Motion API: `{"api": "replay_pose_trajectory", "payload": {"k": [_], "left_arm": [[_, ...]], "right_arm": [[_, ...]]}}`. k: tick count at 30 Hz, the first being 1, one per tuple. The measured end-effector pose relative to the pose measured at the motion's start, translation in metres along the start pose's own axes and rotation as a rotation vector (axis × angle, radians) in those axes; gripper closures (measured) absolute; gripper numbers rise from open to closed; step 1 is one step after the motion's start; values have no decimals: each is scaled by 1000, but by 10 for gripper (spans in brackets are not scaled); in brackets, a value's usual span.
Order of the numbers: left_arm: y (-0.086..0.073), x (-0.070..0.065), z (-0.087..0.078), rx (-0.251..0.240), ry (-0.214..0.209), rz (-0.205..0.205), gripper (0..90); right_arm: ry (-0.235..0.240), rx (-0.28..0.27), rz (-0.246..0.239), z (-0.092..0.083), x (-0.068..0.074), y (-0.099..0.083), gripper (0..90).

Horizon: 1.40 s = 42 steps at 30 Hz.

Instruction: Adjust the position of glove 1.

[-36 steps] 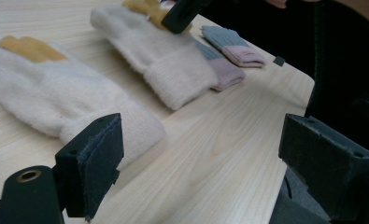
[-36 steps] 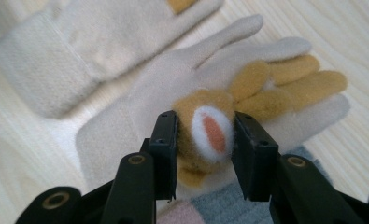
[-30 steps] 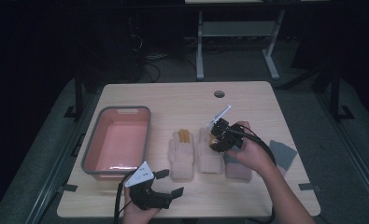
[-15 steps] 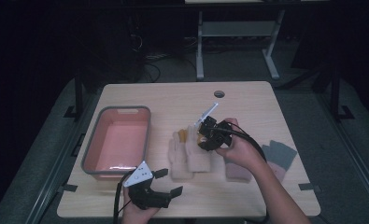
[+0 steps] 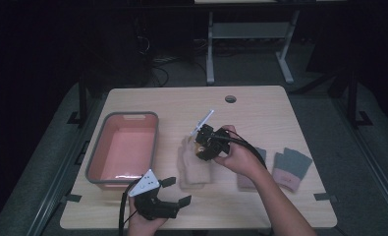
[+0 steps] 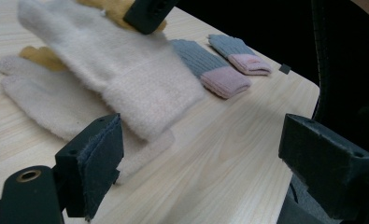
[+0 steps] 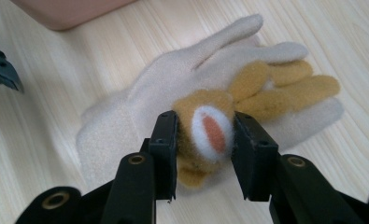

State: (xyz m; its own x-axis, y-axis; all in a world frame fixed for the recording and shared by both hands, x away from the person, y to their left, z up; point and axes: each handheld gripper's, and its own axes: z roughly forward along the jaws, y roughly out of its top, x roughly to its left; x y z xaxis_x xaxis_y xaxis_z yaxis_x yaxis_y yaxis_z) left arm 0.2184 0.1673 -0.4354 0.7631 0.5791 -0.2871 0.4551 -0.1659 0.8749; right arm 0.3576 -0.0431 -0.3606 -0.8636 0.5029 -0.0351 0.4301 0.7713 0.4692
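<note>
My right gripper (image 7: 205,135) is shut on the tan, white and orange plush patch of a cream fleece glove (image 6: 126,70). It holds that glove's finger end up, while the cuff droops over a second cream glove (image 6: 42,102) lying flat on the wooden table (image 5: 260,113). In the high view the right gripper (image 5: 201,145) is at mid-table, above the cream gloves (image 5: 196,172). My left gripper (image 5: 178,191) rests near the front edge, open, with nothing between its jaws (image 6: 210,168), and points at the gloves.
A pink tub (image 5: 123,116) with a grey rim stands at the left of the table. Two grey gloves with pink cuffs (image 5: 292,167) (image 5: 250,179) lie to the right of the person's right hand. A round cable hole (image 5: 230,99) marks the far edge.
My right gripper has carried the cream glove leftward, from beside the grey gloves to over the other cream glove. The left gripper has stayed still.
</note>
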Motion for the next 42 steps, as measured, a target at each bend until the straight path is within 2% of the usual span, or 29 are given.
{"api": "replay_pose_trajectory", "payload": {"k": [11,17,30,42], "left_arm": [[0,1,-1,8,2,10,140],[0,0,-1,-1,0,0,139],[0,0,0,1,-2,3,140],[-1,0,1,8,-2,4,141]], "right_arm": [[29,-2,-3,12,2,12,630],[54,14,-1,23,3,15,628],[79,48,37,46,-3,5,614],[88,53,53,51,-6,-2,585]]}}
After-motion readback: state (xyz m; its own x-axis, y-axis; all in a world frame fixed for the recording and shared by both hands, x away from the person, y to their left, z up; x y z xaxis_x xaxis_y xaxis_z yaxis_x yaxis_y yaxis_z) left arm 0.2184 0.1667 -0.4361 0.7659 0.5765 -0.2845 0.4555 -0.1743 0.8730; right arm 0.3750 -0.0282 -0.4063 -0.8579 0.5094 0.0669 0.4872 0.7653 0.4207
